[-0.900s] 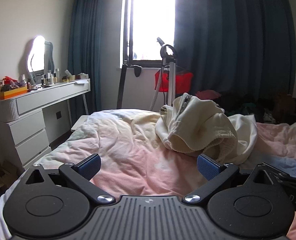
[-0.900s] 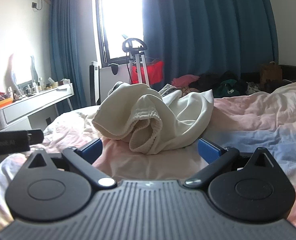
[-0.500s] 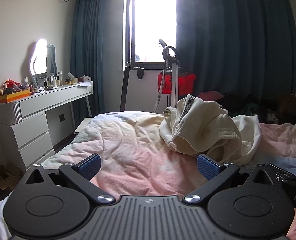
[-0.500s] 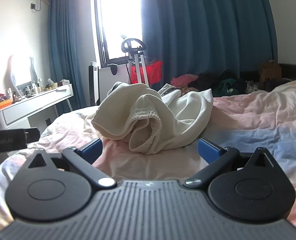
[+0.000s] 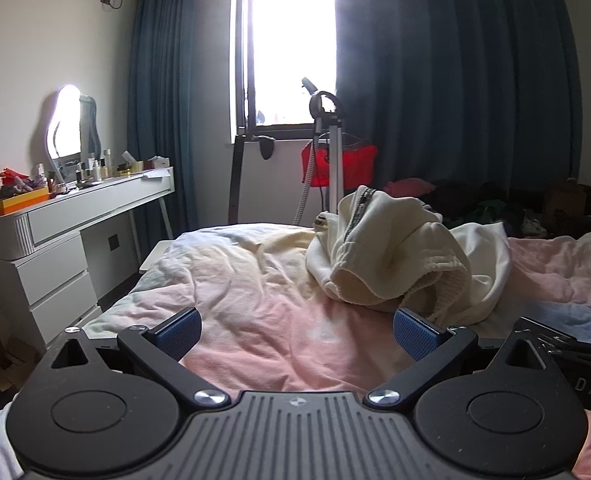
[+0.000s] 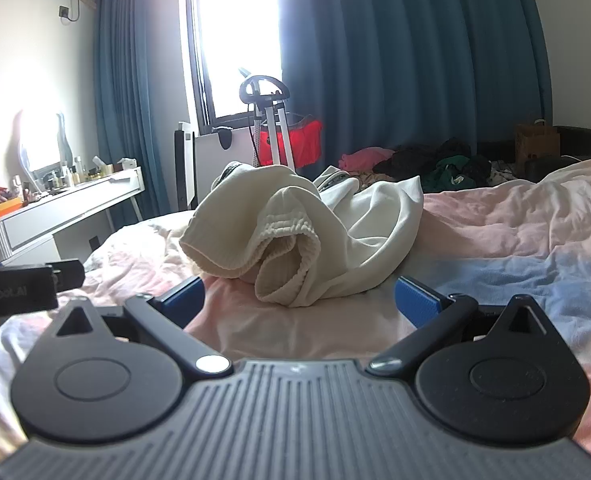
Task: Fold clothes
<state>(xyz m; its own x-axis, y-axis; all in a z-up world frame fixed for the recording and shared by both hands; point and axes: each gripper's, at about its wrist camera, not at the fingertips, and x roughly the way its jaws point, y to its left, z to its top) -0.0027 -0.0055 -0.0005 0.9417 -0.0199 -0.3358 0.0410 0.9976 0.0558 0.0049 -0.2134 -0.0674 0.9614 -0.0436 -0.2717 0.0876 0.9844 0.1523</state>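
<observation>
A crumpled cream-white zip sweatshirt lies in a heap on the bed's pink, blue and yellow duvet; it also shows in the right wrist view, with a ribbed cuff facing me. My left gripper is open and empty, low over the duvet, with the heap ahead and to the right. My right gripper is open and empty, just short of the heap's near edge. Each gripper shows at the edge of the other's view.
A white dressing table with bottles and a lit mirror stands at the left. A garment steamer stand and a red bag are by the window. Dark clothes are piled beyond the bed.
Both grippers have lifted and tilted a little, and the heap sits slightly lower in view. Both jaws stay open; the sweatshirt has not moved.
</observation>
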